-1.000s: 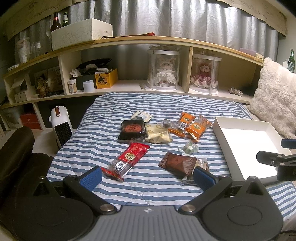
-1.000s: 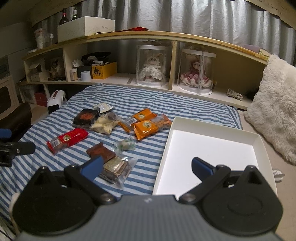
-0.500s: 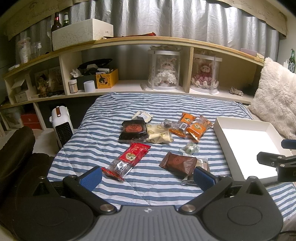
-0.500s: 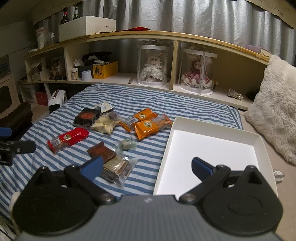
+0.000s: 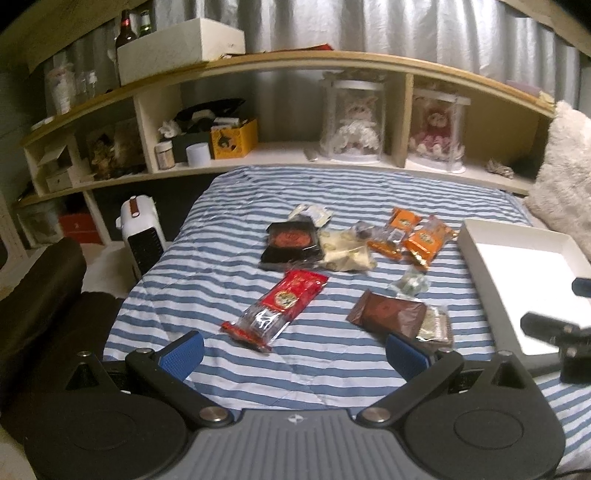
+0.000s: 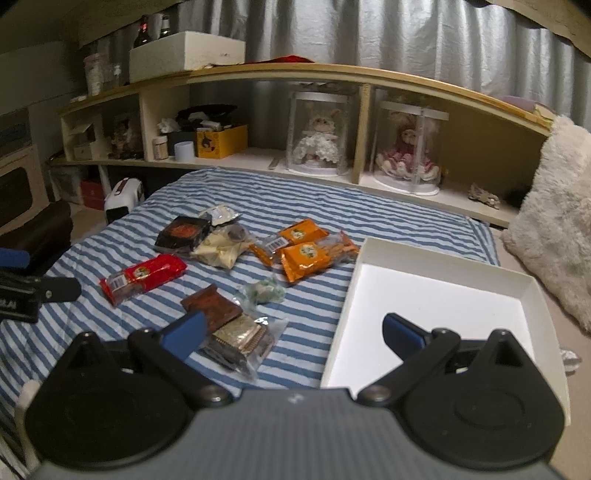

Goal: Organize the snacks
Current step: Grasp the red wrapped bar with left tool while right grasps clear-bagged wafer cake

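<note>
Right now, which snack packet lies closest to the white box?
The orange packet with the round logo: its clear end nearly touches the white box rim. The red packet and brown packet lie farther left.

A blue-and-white striped quilt (image 5: 229,258) fills the middle. At 12 o'clock a curved wooden shelf (image 5: 332,61) runs across in front of grey curtains (image 5: 369,26). Two dolls in clear cases (image 5: 352,118) (image 5: 437,131) stand in its cubbies, toward 1 o'clock. At 11 o'clock sit a yellow box (image 5: 232,138), a white cup (image 5: 198,155) and a small jar (image 5: 164,154). On top at 11 stand a white box (image 5: 181,48) and two bottles (image 5: 127,27). A white heater (image 5: 139,230) stands at 9 o'clock beside the quilt. A furry cream pillow (image 6: 557,221) leans at 3 o'clock.
</note>
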Action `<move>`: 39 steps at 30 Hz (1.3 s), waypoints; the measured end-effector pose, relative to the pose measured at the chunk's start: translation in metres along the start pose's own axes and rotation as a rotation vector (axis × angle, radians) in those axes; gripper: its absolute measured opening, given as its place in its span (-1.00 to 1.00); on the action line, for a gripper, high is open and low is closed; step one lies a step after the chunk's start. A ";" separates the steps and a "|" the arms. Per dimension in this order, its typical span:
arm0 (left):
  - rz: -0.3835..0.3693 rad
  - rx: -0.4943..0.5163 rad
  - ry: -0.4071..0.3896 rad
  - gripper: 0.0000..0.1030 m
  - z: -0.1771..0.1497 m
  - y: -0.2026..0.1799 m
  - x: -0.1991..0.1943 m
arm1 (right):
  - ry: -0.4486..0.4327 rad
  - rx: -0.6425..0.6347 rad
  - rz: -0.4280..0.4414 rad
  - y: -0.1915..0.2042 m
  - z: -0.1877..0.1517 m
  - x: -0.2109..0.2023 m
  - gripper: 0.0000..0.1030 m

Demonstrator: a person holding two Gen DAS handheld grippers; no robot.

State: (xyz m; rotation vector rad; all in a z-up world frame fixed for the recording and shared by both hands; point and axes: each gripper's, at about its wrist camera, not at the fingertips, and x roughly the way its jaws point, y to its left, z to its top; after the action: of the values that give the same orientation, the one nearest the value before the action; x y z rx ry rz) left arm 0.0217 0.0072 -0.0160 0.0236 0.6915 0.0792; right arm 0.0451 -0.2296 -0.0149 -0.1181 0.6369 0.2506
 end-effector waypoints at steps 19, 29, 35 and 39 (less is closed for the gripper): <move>0.091 -0.020 0.113 1.00 0.034 0.010 0.092 | 0.147 -0.001 0.034 0.046 -0.004 0.099 0.99; 0.092 -0.086 0.175 1.00 0.043 0.028 0.148 | 0.177 0.052 -0.050 0.039 -0.001 0.138 0.98; 0.083 -0.076 0.195 1.00 0.043 0.039 0.176 | 0.190 0.077 -0.115 0.028 0.005 0.166 0.92; 0.008 -0.130 0.216 1.00 0.039 0.046 0.183 | 0.160 0.054 -0.115 0.035 0.008 0.179 0.90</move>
State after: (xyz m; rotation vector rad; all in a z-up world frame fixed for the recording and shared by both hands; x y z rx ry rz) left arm 0.1836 0.0677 -0.1000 -0.1082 0.9004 0.1355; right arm 0.1789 -0.1599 -0.1176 -0.1234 0.7928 0.1133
